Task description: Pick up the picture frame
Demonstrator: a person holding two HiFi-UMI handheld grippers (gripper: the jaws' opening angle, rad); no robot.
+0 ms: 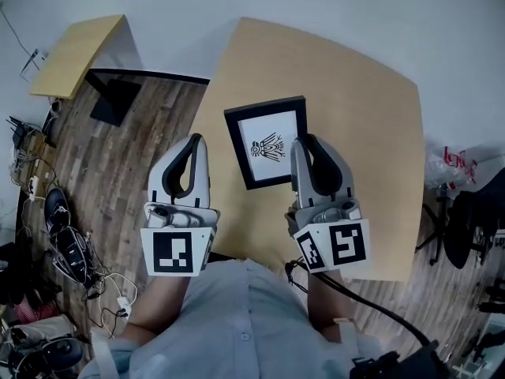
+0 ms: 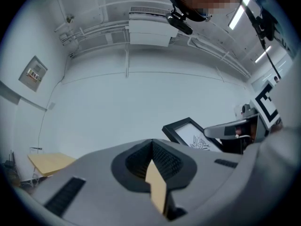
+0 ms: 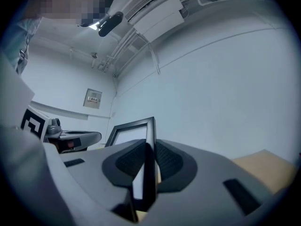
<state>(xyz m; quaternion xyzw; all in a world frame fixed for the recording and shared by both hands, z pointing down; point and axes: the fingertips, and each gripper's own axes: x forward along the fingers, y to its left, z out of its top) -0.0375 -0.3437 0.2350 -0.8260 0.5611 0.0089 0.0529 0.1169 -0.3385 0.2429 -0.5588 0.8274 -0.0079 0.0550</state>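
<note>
A pale wooden table [image 1: 371,109] stands on a plank floor [image 1: 126,172], cables [image 1: 110,287] lying alongside it.

Light-blue shirt [image 1: 237,322], grey right gripper [image 1: 304,140] (black cable [image 1: 371,306])

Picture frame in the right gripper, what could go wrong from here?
1. The right gripper pinches the picture frame by one side edge only, so it may swing or slip out of the fingers and drop onto the table.
2. The left gripper is shut and apart from the frame, so it gives no support if the frame tilts.
</note>
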